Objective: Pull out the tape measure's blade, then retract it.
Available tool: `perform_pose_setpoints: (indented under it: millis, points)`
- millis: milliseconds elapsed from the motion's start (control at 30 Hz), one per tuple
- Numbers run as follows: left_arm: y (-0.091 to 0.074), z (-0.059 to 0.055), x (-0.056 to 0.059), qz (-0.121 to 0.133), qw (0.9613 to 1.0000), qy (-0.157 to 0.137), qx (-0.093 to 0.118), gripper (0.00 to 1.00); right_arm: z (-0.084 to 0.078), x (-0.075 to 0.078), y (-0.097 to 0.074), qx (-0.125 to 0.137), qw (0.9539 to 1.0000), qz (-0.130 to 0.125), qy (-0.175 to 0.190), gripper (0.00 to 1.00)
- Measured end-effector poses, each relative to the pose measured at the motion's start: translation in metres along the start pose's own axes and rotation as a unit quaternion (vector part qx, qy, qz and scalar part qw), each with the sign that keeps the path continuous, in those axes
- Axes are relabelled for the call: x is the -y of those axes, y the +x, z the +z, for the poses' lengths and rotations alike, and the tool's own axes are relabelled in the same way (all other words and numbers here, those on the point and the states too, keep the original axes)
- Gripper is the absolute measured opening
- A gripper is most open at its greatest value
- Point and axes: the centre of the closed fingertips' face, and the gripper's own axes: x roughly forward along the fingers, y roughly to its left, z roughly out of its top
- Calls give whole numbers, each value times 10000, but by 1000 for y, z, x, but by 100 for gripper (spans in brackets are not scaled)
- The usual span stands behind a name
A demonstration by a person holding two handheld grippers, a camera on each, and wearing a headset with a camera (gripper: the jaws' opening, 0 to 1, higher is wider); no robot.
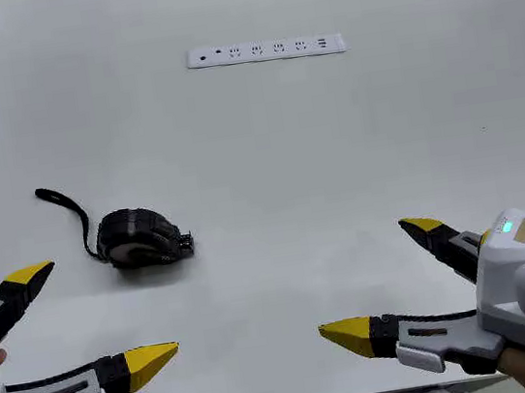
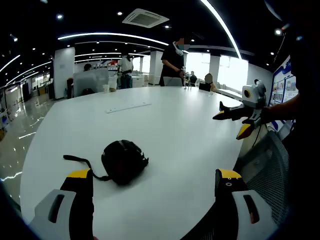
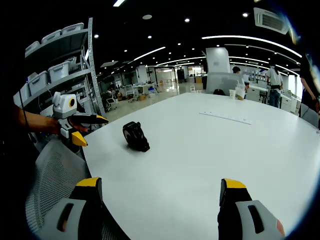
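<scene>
White table point(image 1: 334, 147) surface spans the head view. A power strip point(image 1: 265, 50) lies at 12 o'clock on the far side. The tape measure point(image 1: 139, 238), black, rests on the table at 9 o'clock with its blade tip at the case mouth. Its wrist strap point(image 1: 67, 209) trails toward 10 o'clock. The left gripper point(image 1: 104, 310) sits at 7 o'clock and the right gripper point(image 1: 370, 277) at 5 o'clock. On both, the jaws are spread wide, grip nothing and stand well apart from the tape measure.

Left gripper view: the tape measure lies at 7 o'clock, beyond the wide-spread jaws and nearer the left-hand one. The right gripper appears at 3 o'clock, jaws apart. People point(image 2: 172, 62) stand at 12 o'clock past the table.

Right gripper view: the tape measure lies at 8 o'clock, near centre, well beyond the empty, wide-spread jaws. The left gripper appears at 9 o'clock. Shelving point(image 3: 60, 55) with bins stands at 10 o'clock.
</scene>
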Motion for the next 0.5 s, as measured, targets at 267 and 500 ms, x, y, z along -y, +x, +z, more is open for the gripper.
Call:
perform_pose_setpoints:
  millis: [267, 500]
  points:
    - [0, 0, 1, -13, 10000, 3, -7, 99, -1, 0, 0, -7, 10000, 5, 10, 99]
    - [-1, -1, -1, -9, 10000, 14, -25, 99, -1, 1, -1, 7, 10000, -14, 5, 99]
